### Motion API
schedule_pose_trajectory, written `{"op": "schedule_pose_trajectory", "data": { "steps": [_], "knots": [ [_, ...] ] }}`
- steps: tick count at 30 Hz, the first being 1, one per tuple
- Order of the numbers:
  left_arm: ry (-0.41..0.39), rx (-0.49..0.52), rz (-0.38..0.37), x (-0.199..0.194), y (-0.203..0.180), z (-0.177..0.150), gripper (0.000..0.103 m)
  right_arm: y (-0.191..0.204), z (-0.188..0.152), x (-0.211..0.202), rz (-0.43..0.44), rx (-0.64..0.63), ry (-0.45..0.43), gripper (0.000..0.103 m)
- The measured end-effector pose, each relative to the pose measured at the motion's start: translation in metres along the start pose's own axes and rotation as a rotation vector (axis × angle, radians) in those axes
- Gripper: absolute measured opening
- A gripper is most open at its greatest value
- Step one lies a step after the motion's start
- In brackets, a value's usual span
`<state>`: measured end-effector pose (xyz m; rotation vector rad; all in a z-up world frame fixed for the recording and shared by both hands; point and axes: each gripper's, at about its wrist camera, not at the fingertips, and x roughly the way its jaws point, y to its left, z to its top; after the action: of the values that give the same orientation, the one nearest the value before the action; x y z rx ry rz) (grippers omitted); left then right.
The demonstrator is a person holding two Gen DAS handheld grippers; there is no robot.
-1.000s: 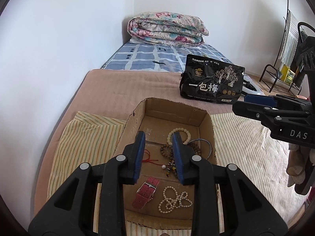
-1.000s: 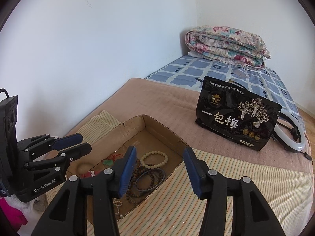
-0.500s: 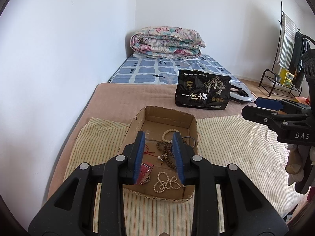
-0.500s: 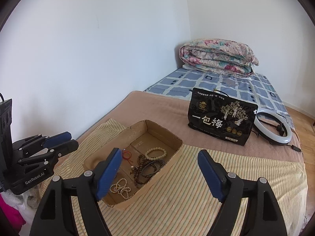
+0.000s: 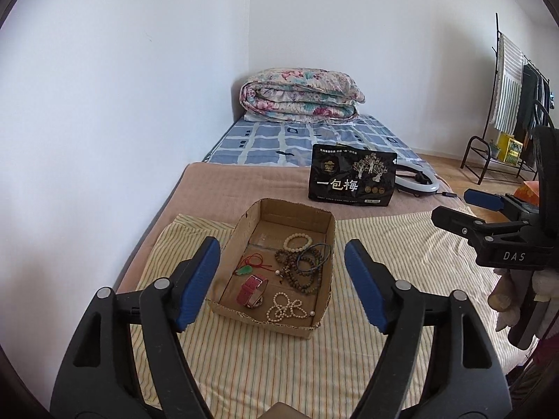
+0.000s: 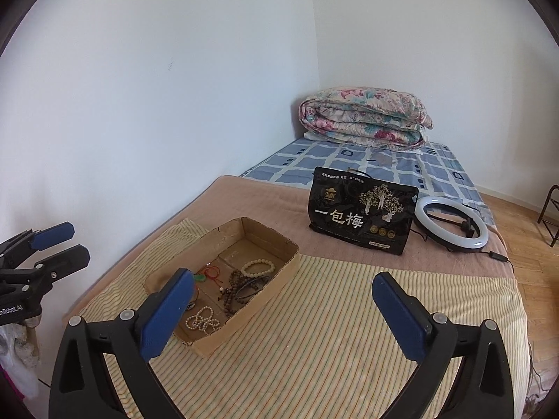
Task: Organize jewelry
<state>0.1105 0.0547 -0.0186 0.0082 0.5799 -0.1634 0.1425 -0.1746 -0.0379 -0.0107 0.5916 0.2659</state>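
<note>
One cardboard box (image 5: pixel 279 209); one red watch (image 5: pixel 252 290); two pale bead bracelets.

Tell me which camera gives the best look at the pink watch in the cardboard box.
The left wrist view. There the pink watch lies in plain sight on the floor of the cardboard box, strap and case both visible. In the right wrist view the right gripper covers that corner; its near finger hides nearly all of the watch.

The bed (image 6: pixel 251 192) carries a striped cloth (image 6: pixel 332 331) (cardboard tray (image 6: pixel 279 272) atop), black bag (image 6: pixel 360 216), ring light (image 6: pixel 450 223), folded quilt (image 6: pixel 367 115).
</note>
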Motion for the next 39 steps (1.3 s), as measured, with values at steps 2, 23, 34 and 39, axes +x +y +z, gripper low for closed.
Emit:
{"op": "schedule_pose_trajectory", "data": {
  "steps": [2,23,34,39],
  "knots": [
    [-0.002,-0.008,0.001,-0.006,-0.001,-0.002,0.085,-0.001,-0.005,-0.003,-0.004,0.003,-0.003,0.103],
    [0.0,0.014,0.108,-0.031,-0.018,-0.016,0.103,-0.007,-0.011,-0.012,-0.035,0.009,-0.032,0.103],
    [0.011,0.008,0.13,-0.032,-0.015,-0.016,0.103,-0.005,-0.013,-0.008,-0.044,-0.007,-0.019,0.103],
    [0.011,0.01,0.13,-0.031,-0.014,-0.016,0.103,-0.005,-0.013,-0.008,-0.045,-0.008,-0.018,0.103]
  ]
}}
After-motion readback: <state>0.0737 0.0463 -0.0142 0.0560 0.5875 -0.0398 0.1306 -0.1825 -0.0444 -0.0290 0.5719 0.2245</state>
